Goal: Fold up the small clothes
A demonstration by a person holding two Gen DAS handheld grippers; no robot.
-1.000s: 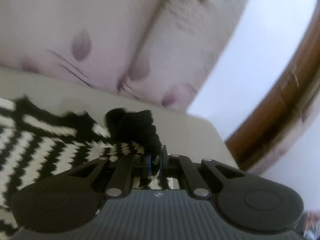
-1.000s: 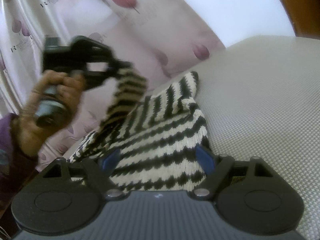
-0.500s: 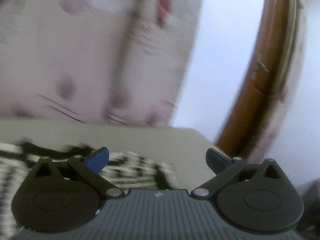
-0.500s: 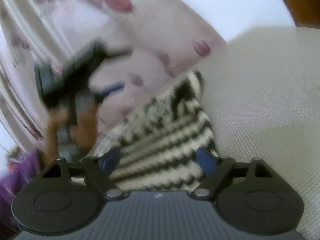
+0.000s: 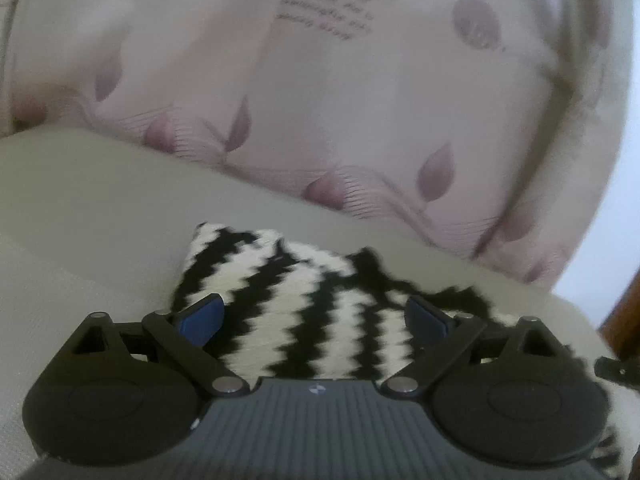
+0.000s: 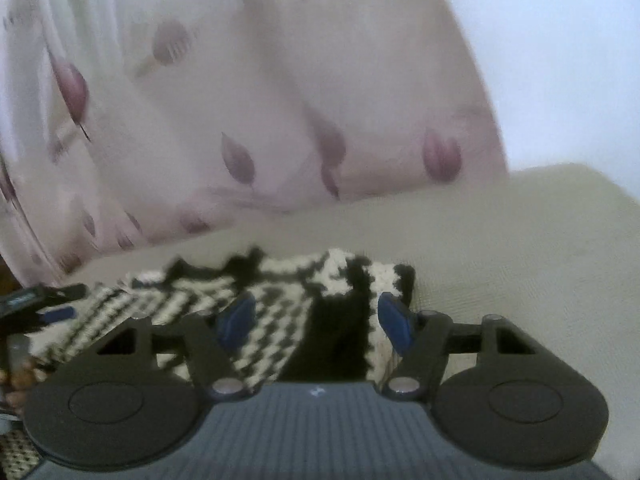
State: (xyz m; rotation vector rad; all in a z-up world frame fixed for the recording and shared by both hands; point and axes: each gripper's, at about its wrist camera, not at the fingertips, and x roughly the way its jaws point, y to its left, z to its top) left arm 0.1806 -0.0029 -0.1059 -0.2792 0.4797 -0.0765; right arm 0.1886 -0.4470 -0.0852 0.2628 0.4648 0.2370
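A small black-and-white zigzag knit garment [image 5: 296,304] lies on the cream textured surface [image 5: 80,216]. My left gripper [image 5: 312,316] is open and empty, its blue pads wide apart just above the garment's left part. In the right wrist view the same garment [image 6: 280,300] lies folded over, with a black band down its right side. My right gripper [image 6: 318,316] is open and empty, hovering over that right part. The left gripper's tip and the hand holding it show at the far left of the right wrist view [image 6: 36,308].
A pale pink curtain with purple leaf prints [image 5: 320,100] hangs close behind the surface. A brown wooden frame [image 5: 624,316] stands at the far right edge. A white wall [image 6: 560,60] is at the back right.
My left gripper let go of the lifted garment part, opened, and came down over the cloth. The garment now lies folded flat. My right gripper swung left over its right part.
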